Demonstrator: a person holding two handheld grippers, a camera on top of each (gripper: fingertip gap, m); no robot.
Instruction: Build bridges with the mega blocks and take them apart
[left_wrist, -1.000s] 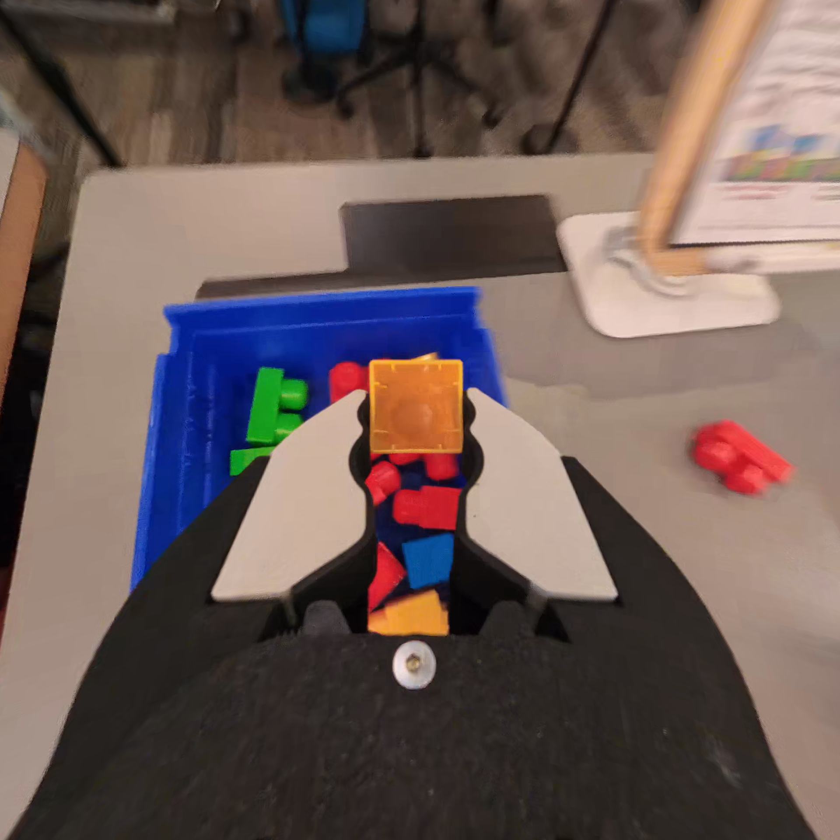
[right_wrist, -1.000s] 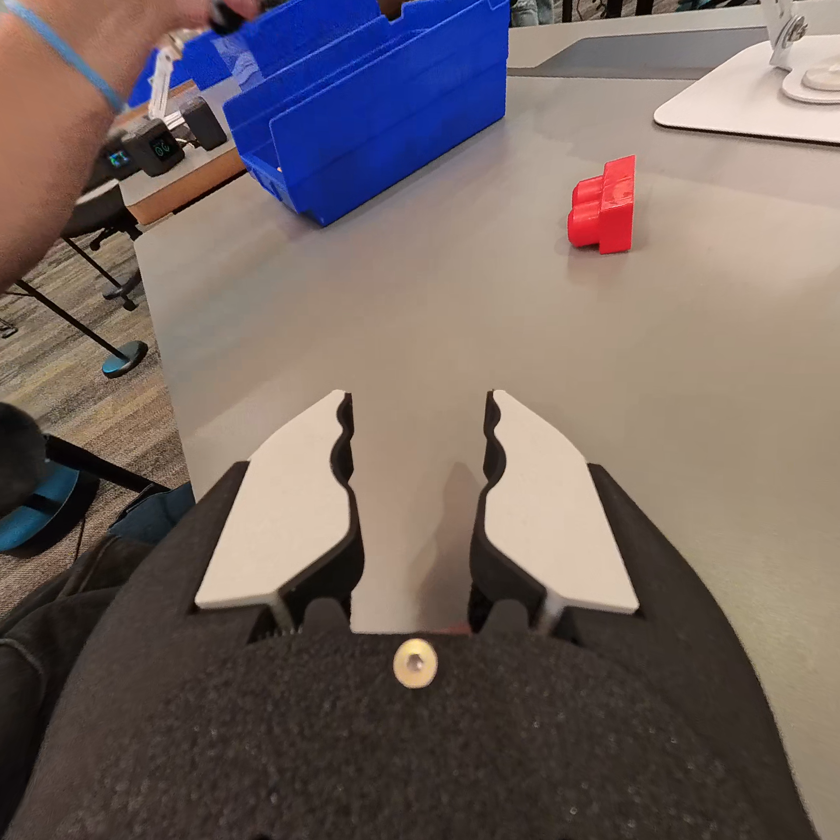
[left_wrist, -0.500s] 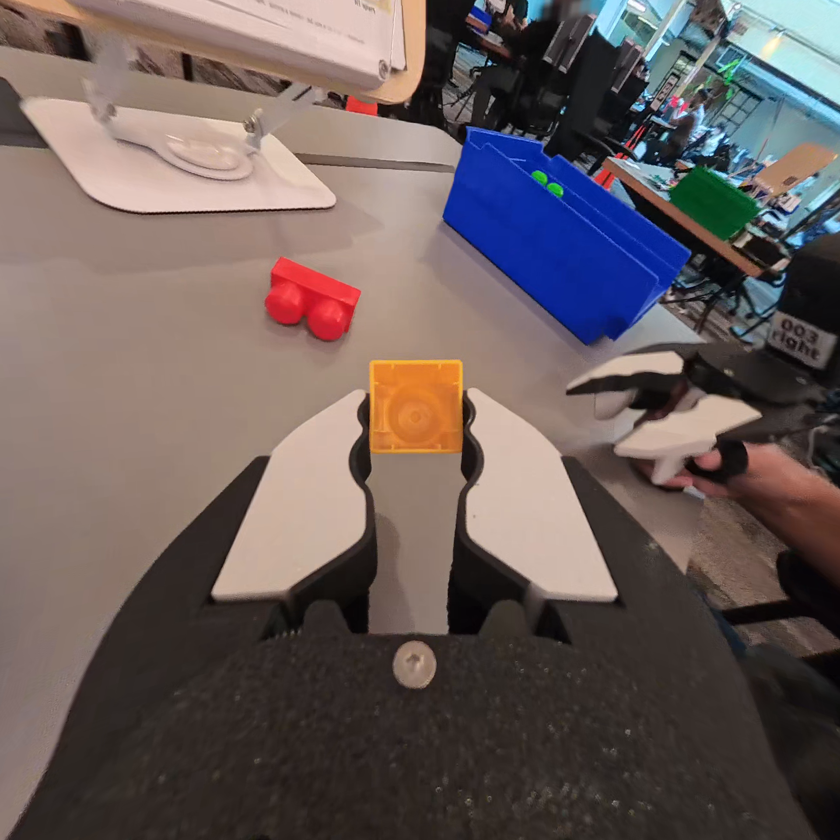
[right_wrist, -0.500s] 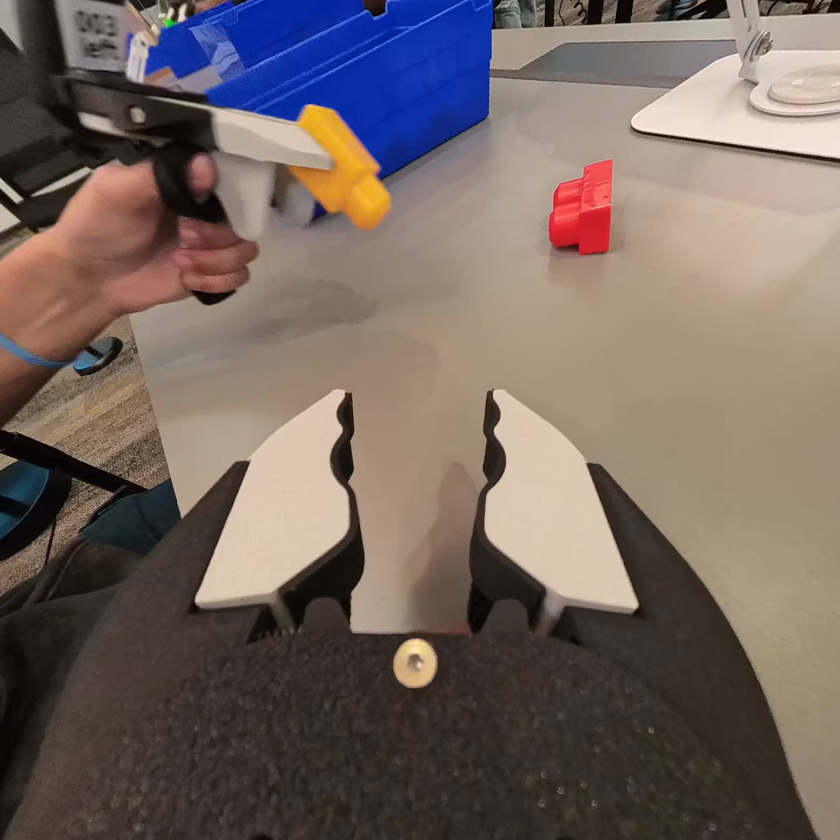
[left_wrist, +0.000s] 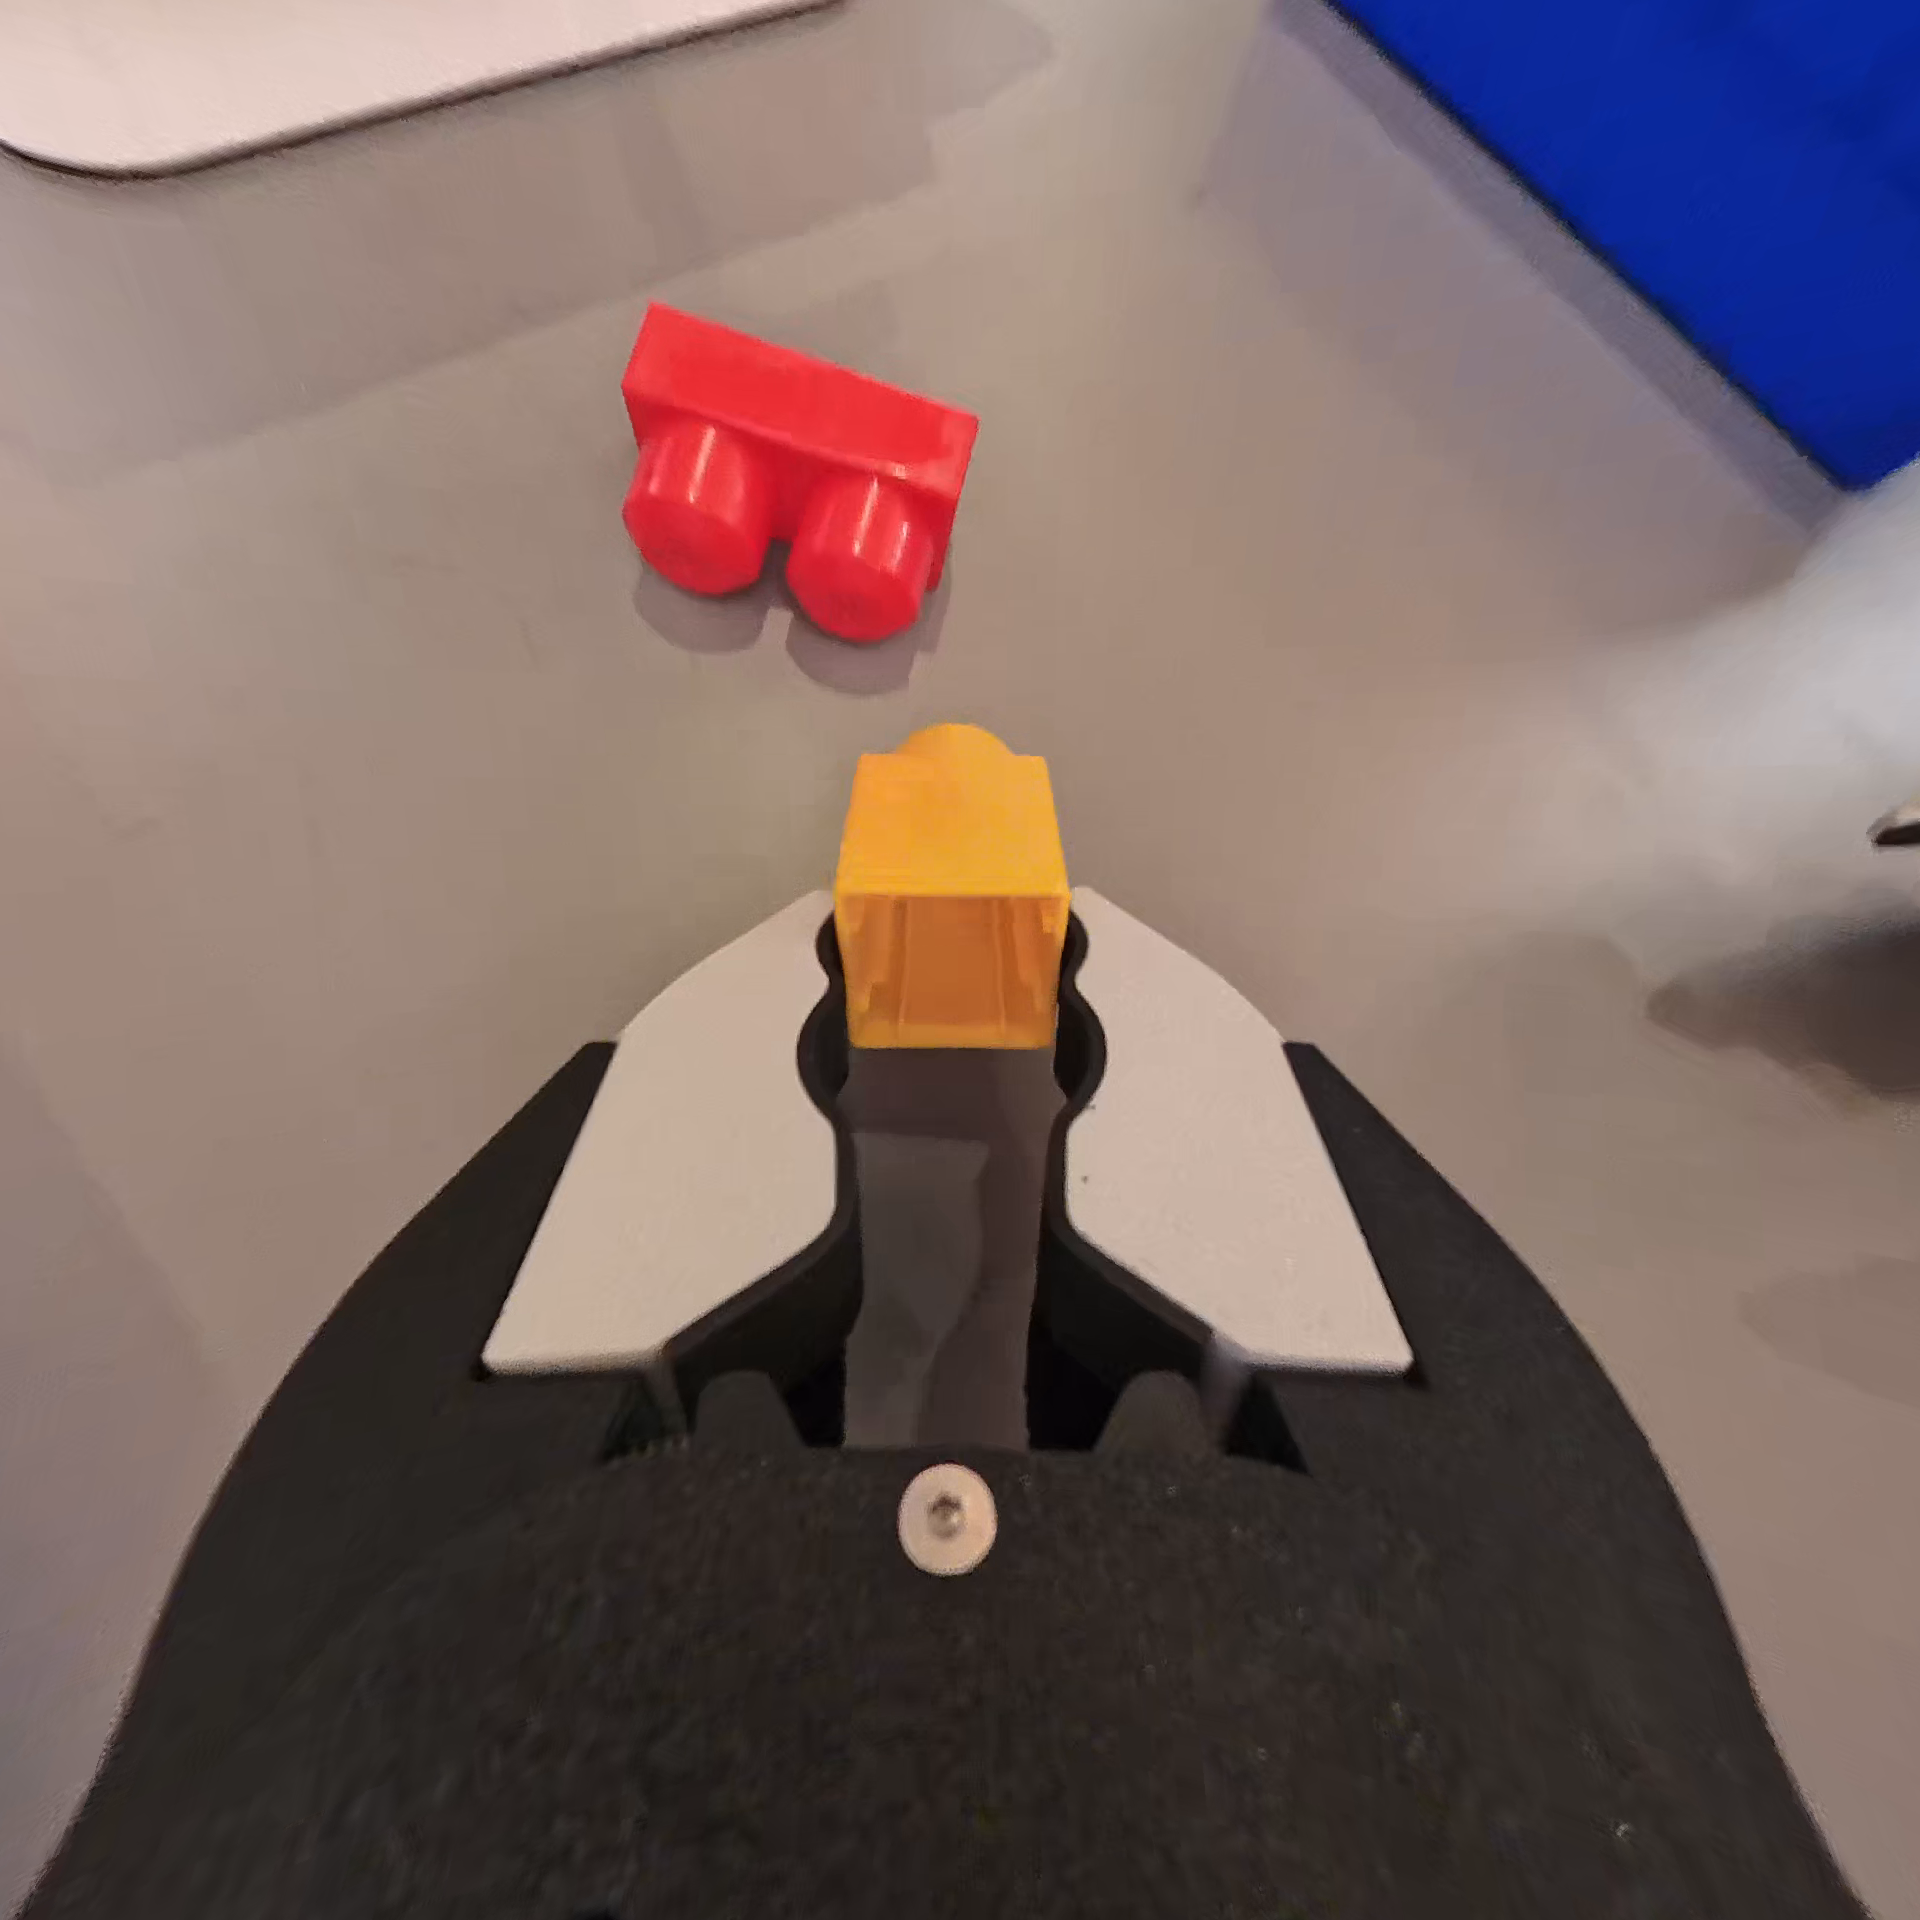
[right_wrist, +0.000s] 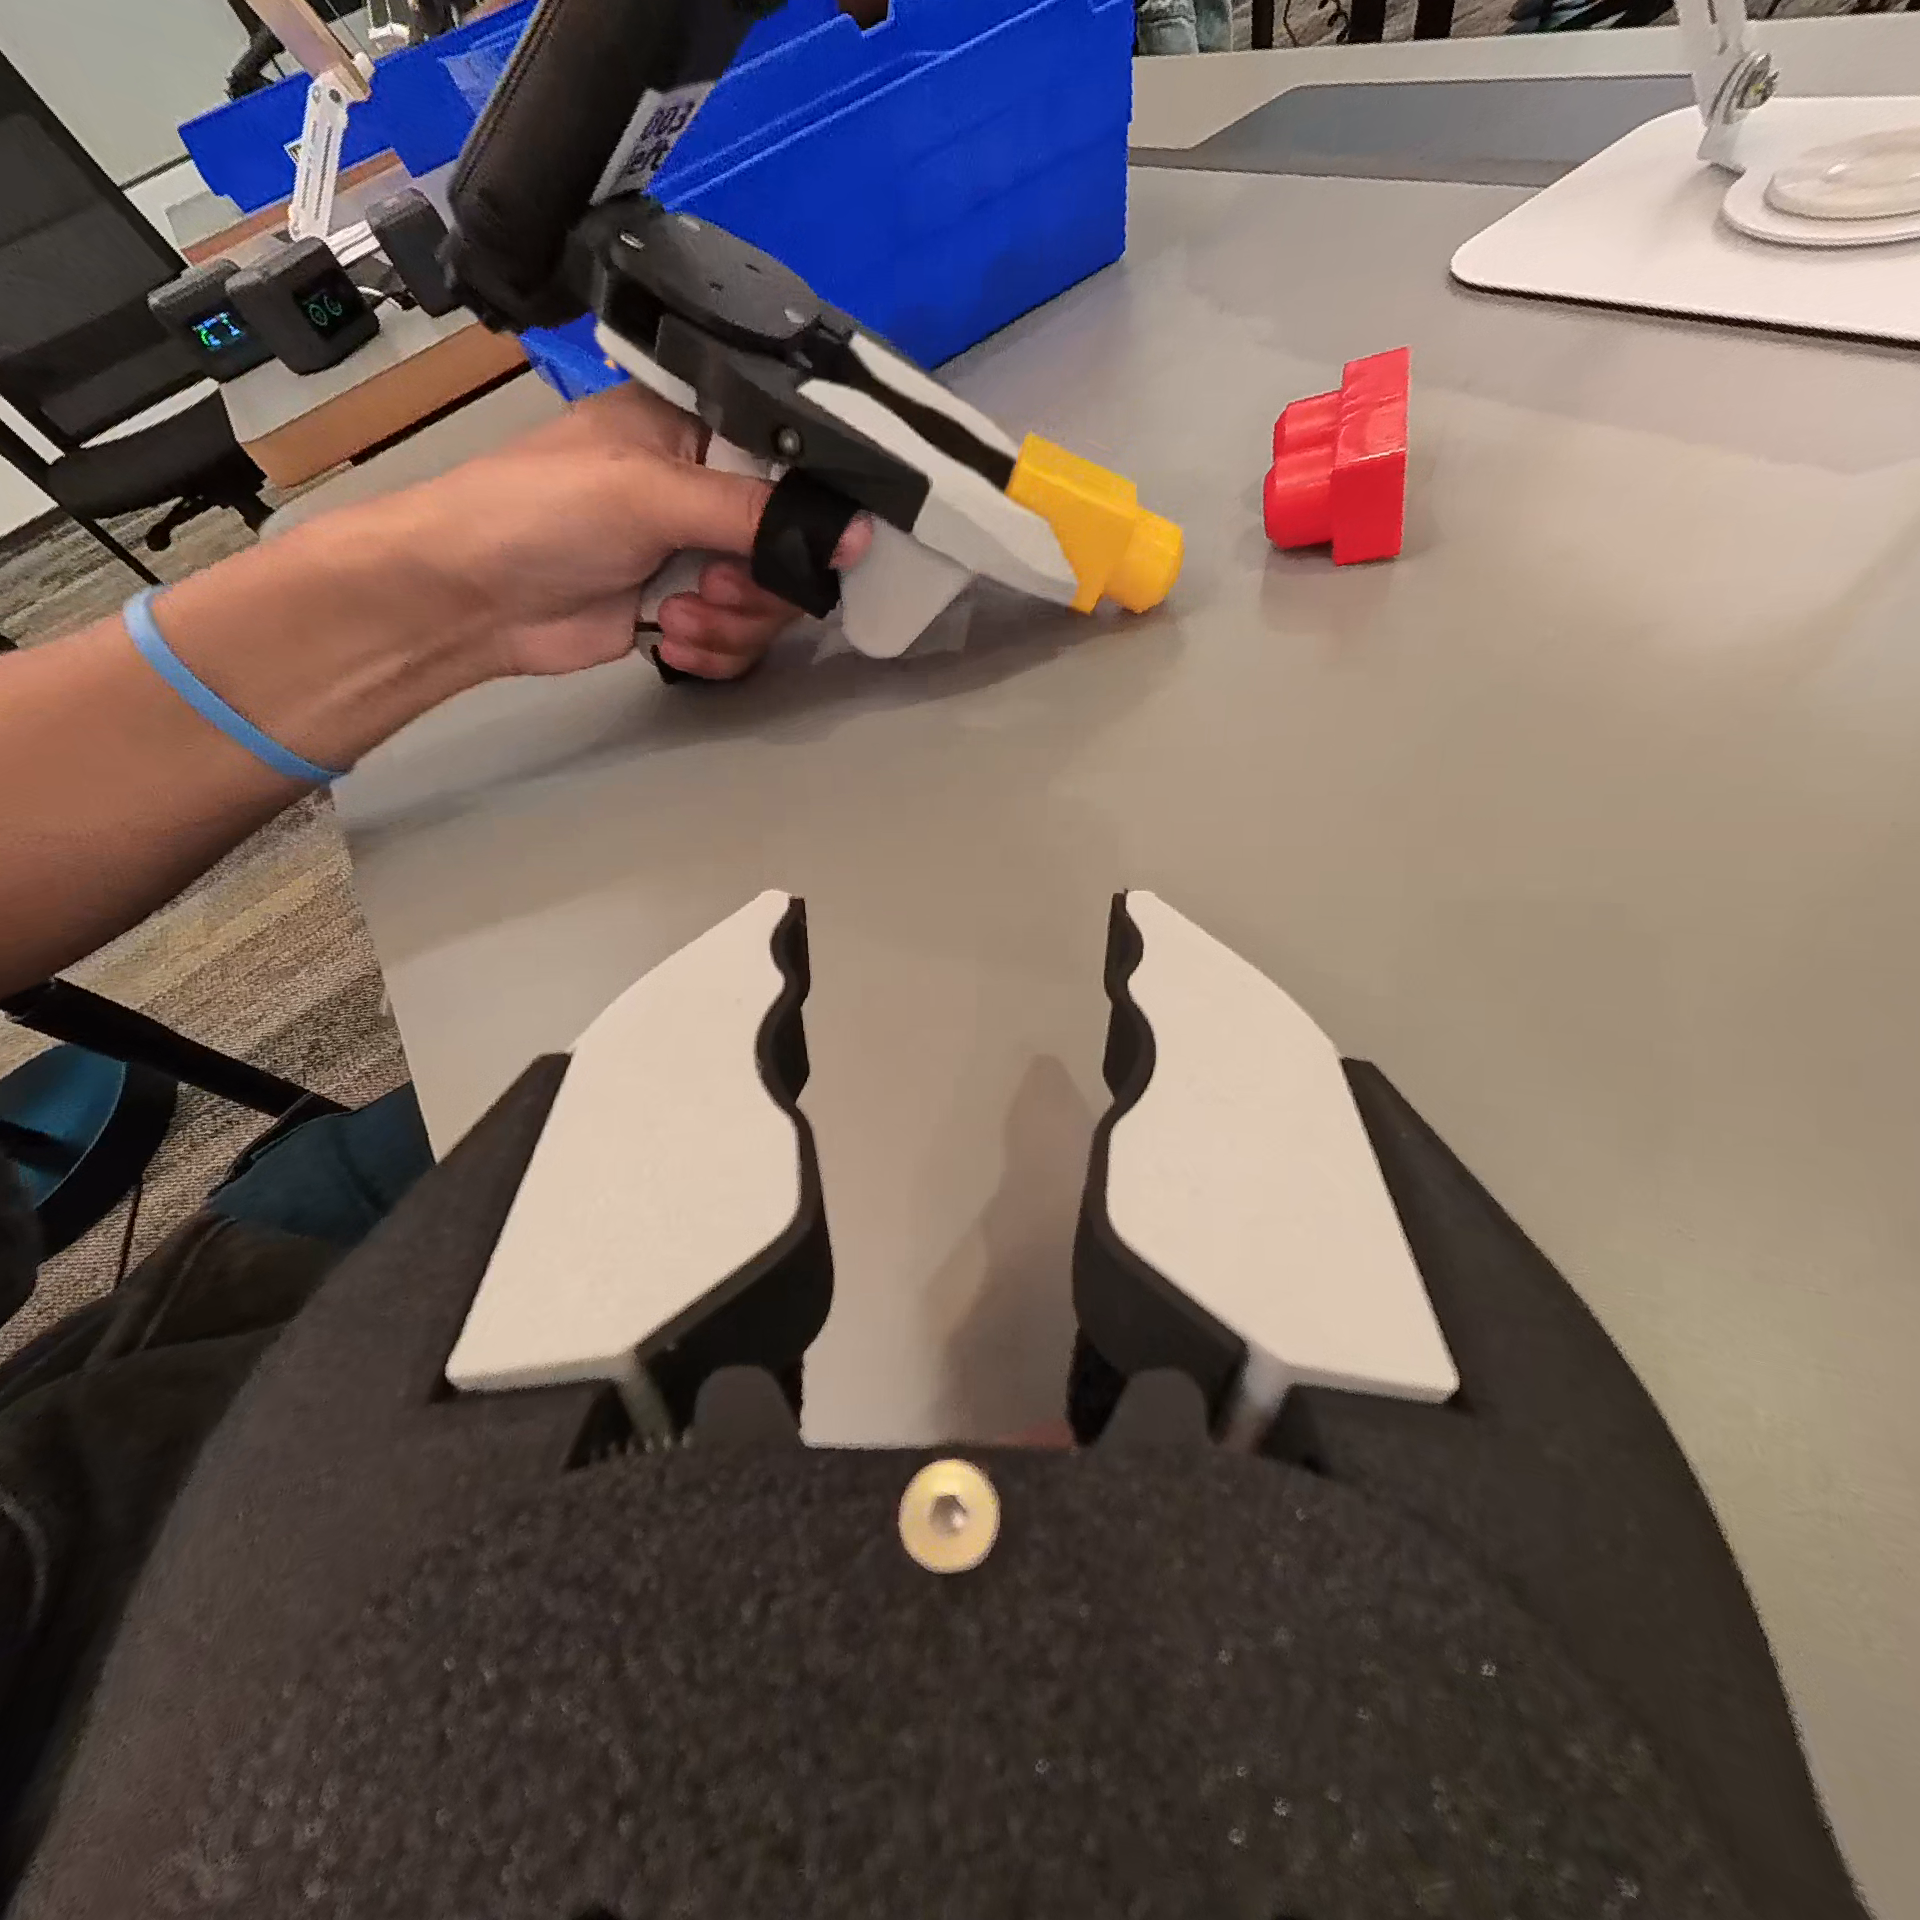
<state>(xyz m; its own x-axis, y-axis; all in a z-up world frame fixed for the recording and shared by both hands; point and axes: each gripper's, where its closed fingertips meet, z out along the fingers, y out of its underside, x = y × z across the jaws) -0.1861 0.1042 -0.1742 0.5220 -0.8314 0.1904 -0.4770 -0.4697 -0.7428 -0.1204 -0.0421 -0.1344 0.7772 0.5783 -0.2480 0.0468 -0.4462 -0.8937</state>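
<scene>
My left gripper (left_wrist: 951, 935) is shut on a single-stud yellow block (left_wrist: 948, 842), held low over the grey table with its stud pointing forward and its hollow base toward the camera. The right wrist view shows the same gripper (right_wrist: 1049, 540) and yellow block (right_wrist: 1096, 525) close to the table top. A two-stud red block (left_wrist: 795, 473) lies on its side just ahead and left of the yellow one; it also shows in the right wrist view (right_wrist: 1340, 462). My right gripper (right_wrist: 954, 914) is open and empty near the table's front edge.
A blue bin (right_wrist: 883, 177) stands at the back left in the right wrist view and at the top right in the left wrist view (left_wrist: 1683, 187). A white stand base (right_wrist: 1683, 249) sits at the back right. A hand and forearm (right_wrist: 416, 603) reach over the table's left edge. My hands' fingertips stand some 15 cm from each other.
My left gripper has carried the yellow block from over the bin down toward the table, next to the red block, and tilted forward. The right gripper has stayed still and open.
</scene>
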